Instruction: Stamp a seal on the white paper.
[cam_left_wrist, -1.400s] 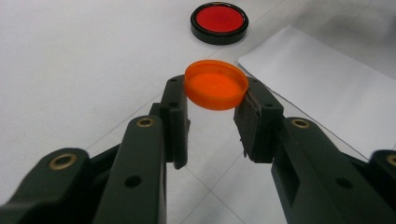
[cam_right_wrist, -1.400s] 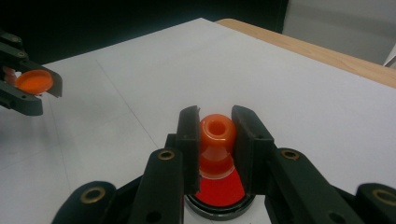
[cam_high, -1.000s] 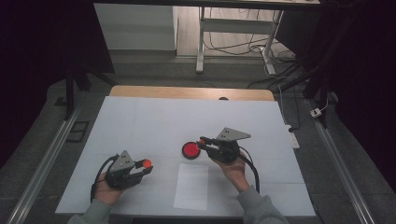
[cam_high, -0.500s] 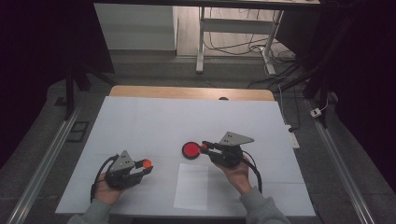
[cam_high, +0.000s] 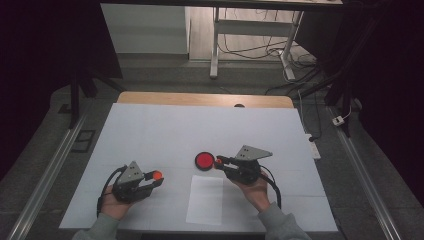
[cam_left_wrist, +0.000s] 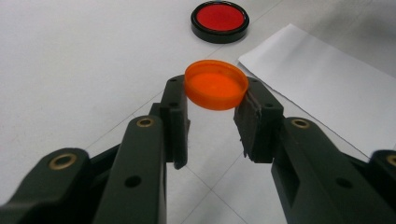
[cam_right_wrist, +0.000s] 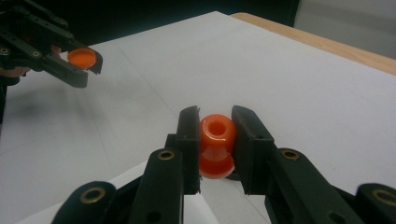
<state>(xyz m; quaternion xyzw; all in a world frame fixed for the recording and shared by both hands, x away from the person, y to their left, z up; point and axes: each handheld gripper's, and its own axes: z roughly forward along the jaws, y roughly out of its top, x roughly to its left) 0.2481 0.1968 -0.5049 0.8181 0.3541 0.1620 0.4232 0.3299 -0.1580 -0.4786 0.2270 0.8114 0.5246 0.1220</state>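
My left gripper (cam_high: 156, 178) hovers over the near left of the white table cover and is shut on a flat orange cap (cam_high: 157, 175), gripped by its rim (cam_left_wrist: 216, 84) between the jaws (cam_left_wrist: 215, 100). My right gripper (cam_high: 218, 161) is shut on a small orange spool-shaped piece (cam_right_wrist: 216, 140) with a hole in its top. It hovers just right of a round red pad in a black rim (cam_high: 204, 160), which lies flat on the table. The left gripper (cam_right_wrist: 79, 60) with its cap (cam_right_wrist: 81, 57) also appears far off in the right gripper view.
A white sheet of paper (cam_high: 206, 199) lies near the front edge between my hands. The white cover (cam_high: 165, 130) spans the table, with a wooden strip (cam_high: 200, 99) at the back. Metal rails run along both sides, and cables lie on the floor beyond.
My right gripper has drifted slightly toward the near edge with the orange piece in it. The left gripper and the red pad have not moved.
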